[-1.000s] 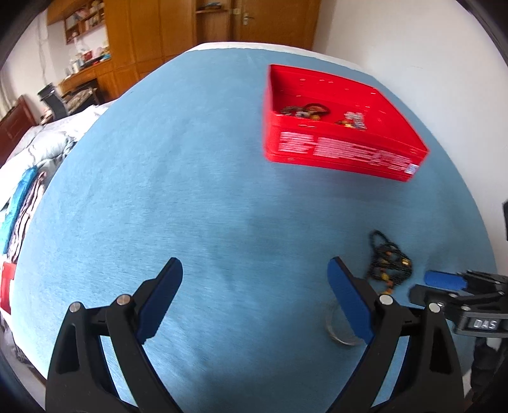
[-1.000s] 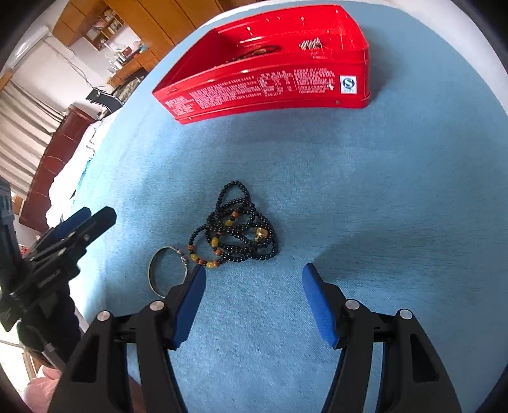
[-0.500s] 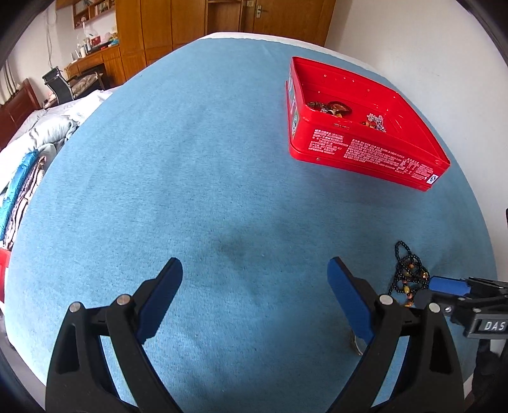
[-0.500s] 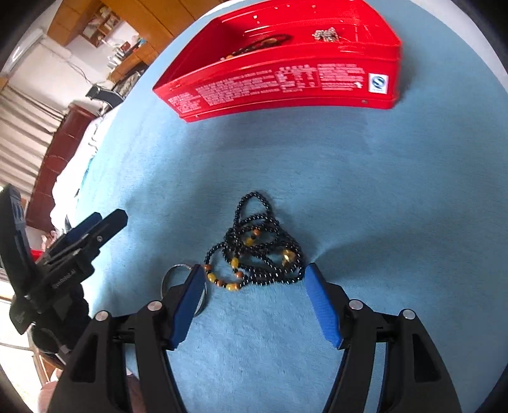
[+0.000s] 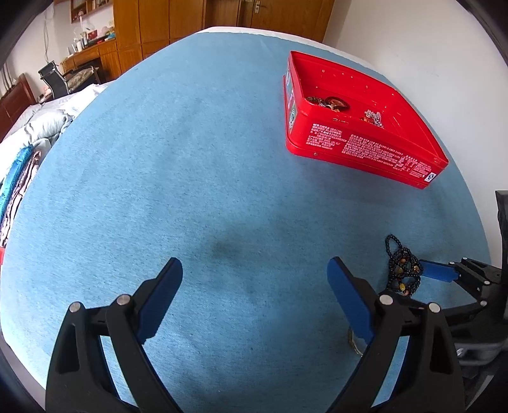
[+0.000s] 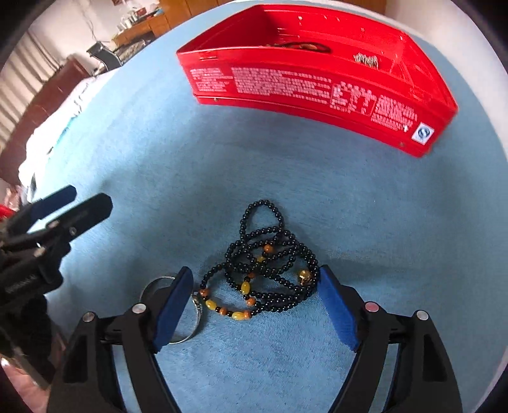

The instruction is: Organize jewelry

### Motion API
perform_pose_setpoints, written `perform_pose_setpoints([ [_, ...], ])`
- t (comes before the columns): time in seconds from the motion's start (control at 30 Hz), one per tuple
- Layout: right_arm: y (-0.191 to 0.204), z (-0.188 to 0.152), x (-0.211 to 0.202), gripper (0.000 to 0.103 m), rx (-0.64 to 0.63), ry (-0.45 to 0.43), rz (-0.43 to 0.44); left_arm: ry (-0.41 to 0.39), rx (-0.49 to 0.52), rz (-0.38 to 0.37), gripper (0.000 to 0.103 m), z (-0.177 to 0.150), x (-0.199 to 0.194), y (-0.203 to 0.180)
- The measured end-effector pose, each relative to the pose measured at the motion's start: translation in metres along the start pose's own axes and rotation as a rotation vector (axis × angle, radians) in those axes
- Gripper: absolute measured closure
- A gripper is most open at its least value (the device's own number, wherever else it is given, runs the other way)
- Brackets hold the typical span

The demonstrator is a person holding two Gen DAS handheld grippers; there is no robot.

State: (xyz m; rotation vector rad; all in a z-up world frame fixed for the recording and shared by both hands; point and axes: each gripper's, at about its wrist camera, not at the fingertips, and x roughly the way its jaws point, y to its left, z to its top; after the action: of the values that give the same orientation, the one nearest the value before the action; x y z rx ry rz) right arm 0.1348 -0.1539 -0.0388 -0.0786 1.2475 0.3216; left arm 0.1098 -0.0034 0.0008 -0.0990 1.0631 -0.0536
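Observation:
A black bead necklace with amber beads lies tangled on the blue cloth. My right gripper is open, its blue pads either side of the necklace's near part. A silver ring bangle lies partly under its left finger. The red tin box stands beyond and holds other jewelry. My left gripper is open and empty over bare cloth, left of the necklace. The right gripper's finger shows at that view's right edge.
The blue cloth covers a table next to a white wall. A bed with bedding lies to the left. Wooden cabinets and a chair stand at the back.
My right gripper has moved forward, so the necklace now lies between its pads. My left gripper has drawn back and swung, and the box looks farther right.

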Motion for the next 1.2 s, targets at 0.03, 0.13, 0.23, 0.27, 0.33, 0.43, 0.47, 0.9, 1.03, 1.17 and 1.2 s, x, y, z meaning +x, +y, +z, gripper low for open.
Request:
perform_pose_setpoints([
  [0.03,0.002,0.0,0.001,0.027,-0.009,-0.002,-0.016,0.001,-0.002,-0.001,0.011,0.0,0.0,0.0],
  [0.13,0.005,-0.001,0.0,0.036,-0.043,-0.011,-0.056,0.008,-0.001,-0.012,0.011,-0.003,-0.001,-0.003],
  [0.23,-0.001,-0.004,-0.005,0.055,-0.044,-0.028,-0.07,0.019,0.007,-0.027,0.011,-0.005,-0.002,-0.007],
  [0.27,-0.006,-0.006,-0.007,0.066,-0.032,-0.035,-0.068,0.024,0.009,-0.034,0.011,-0.005,-0.002,-0.008],
  [0.33,-0.018,-0.011,-0.01,0.079,-0.01,-0.046,-0.052,0.04,0.021,-0.059,0.011,-0.008,-0.002,-0.014],
  [0.43,-0.036,-0.015,-0.014,0.091,0.035,-0.048,-0.017,0.053,0.053,-0.08,0.011,-0.013,-0.003,-0.026],
  [0.47,-0.043,-0.018,-0.016,0.093,0.059,-0.048,-0.004,0.059,0.068,-0.086,0.011,-0.016,-0.003,-0.031],
  [0.9,-0.078,-0.036,-0.027,0.093,0.143,-0.064,0.071,0.168,0.252,-0.097,0.012,-0.045,0.016,-0.089],
  [1.03,-0.078,-0.036,-0.026,0.093,0.151,-0.062,0.085,0.171,0.289,-0.071,0.032,-0.048,0.016,-0.098],
  [1.17,-0.083,-0.04,-0.029,0.093,0.161,-0.061,0.094,0.177,0.29,-0.085,0.055,-0.046,0.015,-0.101],
  [1.2,-0.083,-0.041,-0.029,0.092,0.161,-0.061,0.094,0.178,0.293,-0.087,0.055,-0.044,0.016,-0.1],
])
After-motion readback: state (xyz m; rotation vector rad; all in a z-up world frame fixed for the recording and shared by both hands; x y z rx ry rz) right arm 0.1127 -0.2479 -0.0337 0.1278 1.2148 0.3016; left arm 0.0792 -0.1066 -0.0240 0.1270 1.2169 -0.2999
